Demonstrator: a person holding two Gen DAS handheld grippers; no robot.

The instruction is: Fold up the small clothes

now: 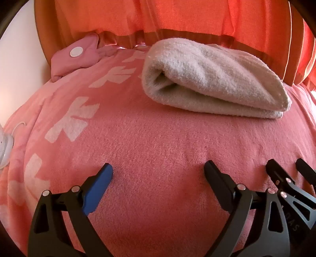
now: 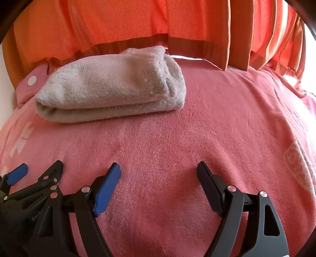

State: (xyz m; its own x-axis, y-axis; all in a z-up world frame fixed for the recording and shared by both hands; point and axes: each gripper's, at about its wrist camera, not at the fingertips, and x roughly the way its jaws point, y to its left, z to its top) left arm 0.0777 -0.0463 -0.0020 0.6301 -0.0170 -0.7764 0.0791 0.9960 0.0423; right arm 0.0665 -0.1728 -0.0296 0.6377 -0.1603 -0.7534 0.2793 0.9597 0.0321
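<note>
The white object (image 1: 5, 146) at the left edge of the left view is cut off, so I cannot tell what it is. The pouch (image 2: 32, 83) at upper left of the right view is partly hidden behind the towel (image 2: 110, 93). The print (image 2: 298, 164) on the blanket, at the right edge, is too distorted to read.

Folded pale towel (image 1: 213, 79) far centre-right on pink blanket (image 1: 150, 138). Left gripper (image 1: 158, 172) near, fingers spread, empty. Right gripper (image 1: 286, 168) near right edge. Orange curtain (image 1: 177, 15) behind.
</note>
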